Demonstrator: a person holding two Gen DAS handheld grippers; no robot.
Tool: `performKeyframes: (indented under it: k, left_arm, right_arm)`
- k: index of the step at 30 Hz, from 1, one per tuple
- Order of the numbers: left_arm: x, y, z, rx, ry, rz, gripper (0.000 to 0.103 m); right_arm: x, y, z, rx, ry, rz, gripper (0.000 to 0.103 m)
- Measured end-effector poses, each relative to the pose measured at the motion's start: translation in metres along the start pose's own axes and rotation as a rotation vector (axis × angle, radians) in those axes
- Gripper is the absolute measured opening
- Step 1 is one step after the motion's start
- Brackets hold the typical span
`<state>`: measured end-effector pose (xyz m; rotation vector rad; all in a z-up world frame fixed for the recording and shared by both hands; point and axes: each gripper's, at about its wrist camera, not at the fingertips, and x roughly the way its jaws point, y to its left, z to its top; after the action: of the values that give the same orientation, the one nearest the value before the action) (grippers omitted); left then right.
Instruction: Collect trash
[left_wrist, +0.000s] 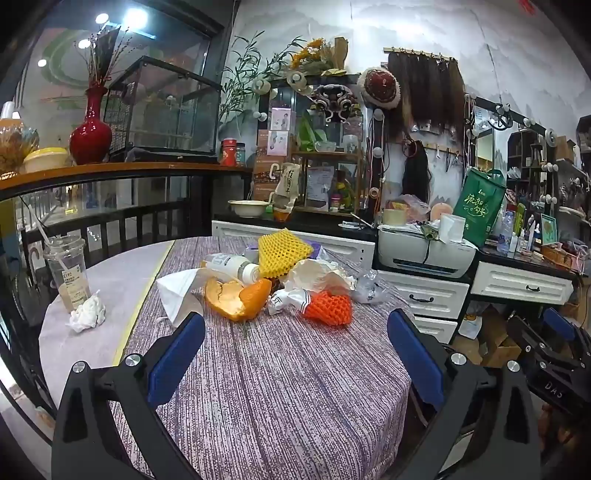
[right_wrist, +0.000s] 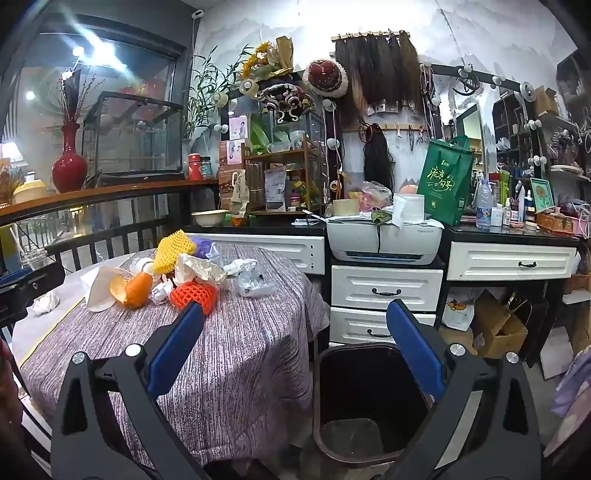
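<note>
A heap of litter sits on the round table under its purple-and-white streaked cloth (left_wrist: 280, 387), at about twelve o'clock from the left gripper (left_wrist: 295, 354), whose blue-padded fingers stand wide apart with nothing between them. Nearest that gripper lie a curled orange fruit peel (left_wrist: 238, 297) and an orange foam fruit net (left_wrist: 328, 306); behind them sit a yellow foam fruit net (left_wrist: 282, 254), a toppled clear plastic bottle (left_wrist: 231, 266), crumpled white wrapping paper (left_wrist: 317, 275) and a crinkled clear plastic bag (left_wrist: 369, 286). Off at ten o'clock a crumpled white tissue (left_wrist: 86, 312) touches the foot of a clear plastic cup with a straw (left_wrist: 68, 271). The right gripper (right_wrist: 295, 354) hangs with its fingers equally spread and empty, over the gap between the table edge and a dark plastic waste bin (right_wrist: 369, 402) on the floor at about five o'clock; the same heap lies at its eleven o'clock. All of this looks light. The foam nets are soft and springy, so a pinch across the middle should hold; the peel is stiff but likely slick inside, best taken by its raised rim. The bottle may roll, so a grip across its body suits it, and the paper and bag will crush wherever they are pinched
</note>
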<state>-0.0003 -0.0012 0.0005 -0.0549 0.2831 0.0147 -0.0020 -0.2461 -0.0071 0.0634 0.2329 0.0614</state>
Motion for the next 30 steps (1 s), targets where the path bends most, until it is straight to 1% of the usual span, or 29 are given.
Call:
performKeyframes:
  k: [2, 3, 4, 13, 15, 30]
  left_arm:
    - [0.000, -0.002, 0.001, 0.009, -0.008, 0.002, 0.098]
    - [0.000, -0.003, 0.001, 0.015, -0.011, 0.005, 0.098]
    - [-0.004, -0.001, 0.001, -0.008, -0.013, 0.003, 0.098]
    - [-0.004, -0.001, 0.005, -0.006, -0.009, -0.004, 0.098]
    - [0.000, -0.002, -0.003, 0.009, -0.008, -0.002, 0.098]
    - [0.003, 0.000, -0.006, 0.008, -0.004, -0.003, 0.098]
  right_arm:
    - [-0.002, 0.002, 0.000, 0.003, -0.001, -0.004, 0.097]
    - [0.000, -0.001, 0.000, 0.013, 0.009, 0.010, 0.097]
    - [0.001, -0.001, 0.000, 0.015, 0.010, 0.010, 0.097]
    - [-0.001, -0.003, 0.001, 0.009, 0.001, 0.011, 0.097]
    - [-0.001, -0.003, 0.001, 0.004, 0.003, 0.010, 0.097]
    - [-0.001, 0.002, -0.001, -0.001, 0.006, 0.005, 0.097]
